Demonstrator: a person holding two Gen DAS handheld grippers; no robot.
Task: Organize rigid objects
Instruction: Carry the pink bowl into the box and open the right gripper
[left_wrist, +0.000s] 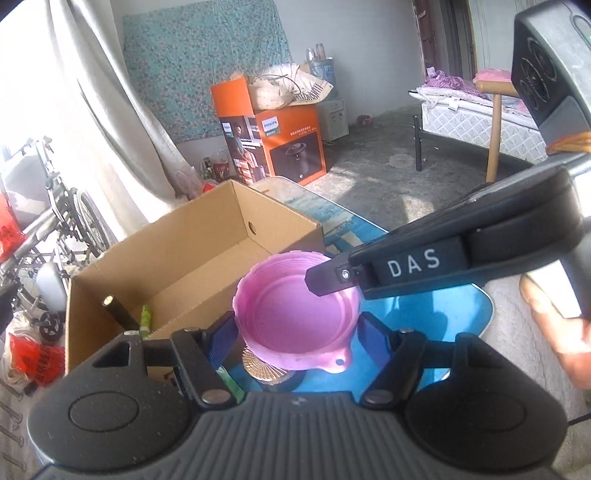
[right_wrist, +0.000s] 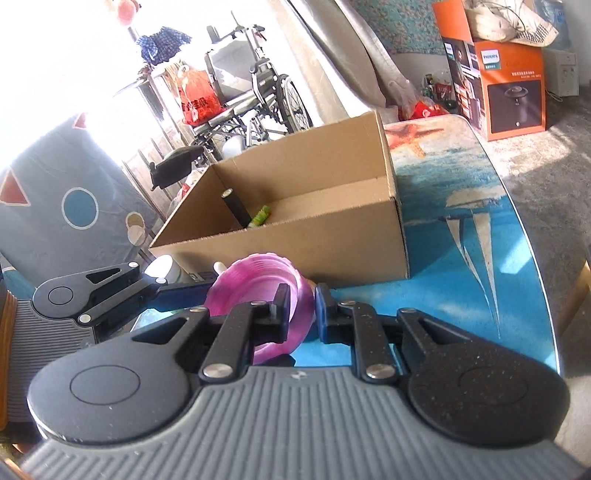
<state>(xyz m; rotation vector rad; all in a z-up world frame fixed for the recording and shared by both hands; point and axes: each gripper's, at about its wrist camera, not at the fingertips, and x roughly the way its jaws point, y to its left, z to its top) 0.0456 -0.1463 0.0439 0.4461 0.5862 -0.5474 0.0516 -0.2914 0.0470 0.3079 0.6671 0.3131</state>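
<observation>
A pink plastic bowl-shaped lid (left_wrist: 299, 314) with a ribbed rim is held up in front of an open cardboard box (left_wrist: 192, 258). My left gripper (left_wrist: 297, 334) stands open around it, fingers on either side. My right gripper (right_wrist: 302, 314) is shut on the pink lid's rim (right_wrist: 258, 291); in the left wrist view its finger (left_wrist: 332, 275) reaches in from the right. The box (right_wrist: 332, 206) holds a black cylinder (right_wrist: 236, 208) and a green tube (right_wrist: 260, 216). A gold ribbed disc (left_wrist: 264, 369) lies under the lid.
The table (right_wrist: 461, 221) has a blue sea-print cover. A white cup (right_wrist: 164, 267) stands left of the box. An orange Philips carton (left_wrist: 273, 144) is on the floor beyond, a wheelchair (right_wrist: 255, 99) behind the box, and a bed (left_wrist: 480, 118) at far right.
</observation>
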